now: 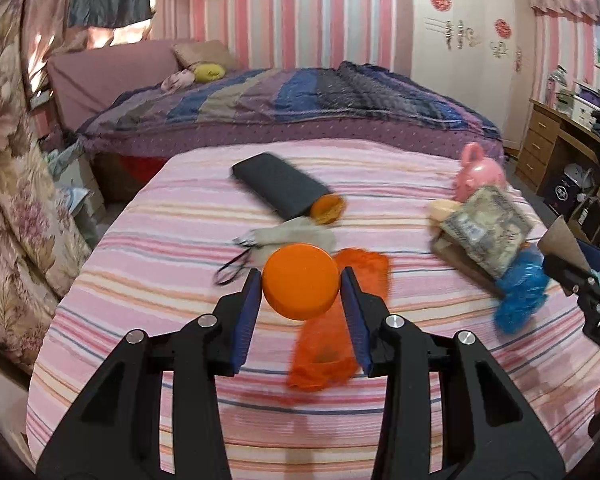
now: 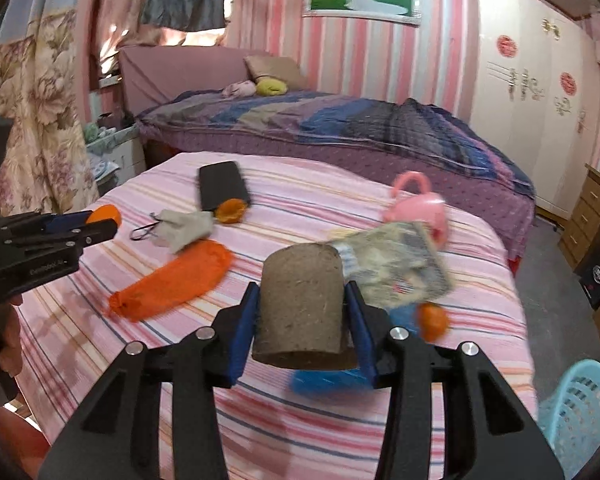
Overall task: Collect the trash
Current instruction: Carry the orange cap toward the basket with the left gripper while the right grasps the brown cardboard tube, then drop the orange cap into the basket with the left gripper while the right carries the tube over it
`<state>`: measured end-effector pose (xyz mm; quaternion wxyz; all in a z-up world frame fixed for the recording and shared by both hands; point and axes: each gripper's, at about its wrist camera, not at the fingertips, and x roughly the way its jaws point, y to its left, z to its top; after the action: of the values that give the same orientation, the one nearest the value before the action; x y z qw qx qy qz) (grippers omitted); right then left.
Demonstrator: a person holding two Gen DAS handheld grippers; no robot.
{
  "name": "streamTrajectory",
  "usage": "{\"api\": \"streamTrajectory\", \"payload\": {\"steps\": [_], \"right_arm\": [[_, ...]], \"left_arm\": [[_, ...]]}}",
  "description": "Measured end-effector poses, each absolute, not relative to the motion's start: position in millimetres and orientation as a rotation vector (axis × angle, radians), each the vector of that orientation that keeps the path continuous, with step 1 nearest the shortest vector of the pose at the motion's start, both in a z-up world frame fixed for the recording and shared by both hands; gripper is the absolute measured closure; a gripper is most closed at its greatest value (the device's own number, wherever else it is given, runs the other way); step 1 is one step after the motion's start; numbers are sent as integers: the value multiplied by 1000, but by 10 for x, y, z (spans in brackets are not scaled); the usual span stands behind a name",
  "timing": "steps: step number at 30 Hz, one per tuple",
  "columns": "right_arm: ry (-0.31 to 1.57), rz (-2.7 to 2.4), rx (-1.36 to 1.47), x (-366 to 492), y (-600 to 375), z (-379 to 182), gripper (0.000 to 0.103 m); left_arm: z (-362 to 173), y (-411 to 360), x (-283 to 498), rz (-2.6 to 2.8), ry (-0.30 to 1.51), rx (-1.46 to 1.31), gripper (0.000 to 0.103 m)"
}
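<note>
My left gripper [image 1: 301, 276] is shut on a round orange lid [image 1: 300, 282], held above the pink striped tablecloth [image 1: 160, 280]. Both blue pads press on its rim. My right gripper [image 2: 303, 287] is shut on a brown cardboard tube [image 2: 300, 308], lifted off the cloth. In the right wrist view the left gripper [image 2: 100, 224] shows at the left edge with the orange lid [image 2: 109, 214]. On the cloth lie an orange mesh bag [image 2: 172, 284], a crumpled blue plastic bag [image 1: 520, 292] and a small orange piece [image 2: 432, 320].
A black case [image 1: 280, 188] with an orange end, a grey pouch [image 1: 292, 236], a pink piggy bank [image 1: 480, 172] and a printed paper packet [image 1: 484, 228] lie on the table. A light blue basket [image 2: 580, 412] stands at its right. A bed [image 1: 300, 108] lies behind.
</note>
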<state>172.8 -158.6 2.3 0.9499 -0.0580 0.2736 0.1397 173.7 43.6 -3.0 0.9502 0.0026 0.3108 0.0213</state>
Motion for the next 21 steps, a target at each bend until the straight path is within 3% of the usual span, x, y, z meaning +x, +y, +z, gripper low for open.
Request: {"api": "streamTrajectory", "payload": {"steps": [12, 21], "right_arm": [[568, -3, -49, 1337, -3207, 85, 60], [633, -231, 5, 1082, -4406, -117, 60]], "left_arm": [[158, -942, 1548, -145, 584, 68, 64], [-24, -2238, 1460, -332, 638, 65, 64]]}}
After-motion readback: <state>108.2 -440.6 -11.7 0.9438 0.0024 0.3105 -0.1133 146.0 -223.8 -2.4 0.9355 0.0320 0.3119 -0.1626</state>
